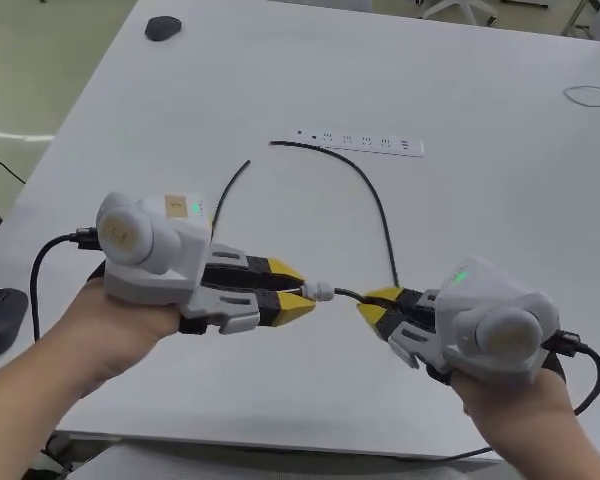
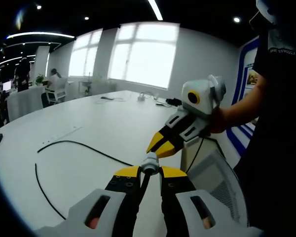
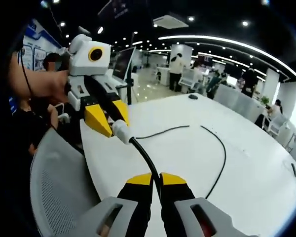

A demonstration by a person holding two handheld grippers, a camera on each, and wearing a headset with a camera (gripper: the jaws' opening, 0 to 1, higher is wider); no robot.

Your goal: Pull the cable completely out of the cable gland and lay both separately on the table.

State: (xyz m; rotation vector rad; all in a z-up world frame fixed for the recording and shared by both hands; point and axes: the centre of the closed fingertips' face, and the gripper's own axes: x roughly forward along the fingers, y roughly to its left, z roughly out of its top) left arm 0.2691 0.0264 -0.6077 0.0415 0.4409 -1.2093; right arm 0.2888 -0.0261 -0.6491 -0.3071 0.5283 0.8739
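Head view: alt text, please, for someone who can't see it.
Above a white table, the left tongs clamp a white cable gland while the right tongs grip the black cable just beyond it. The cable's remainder loops across the table toward a power strip.

Left tongs (image 1: 308, 293) clamped; right tongs (image 1: 368, 303) clamped; tips facing each other, near.
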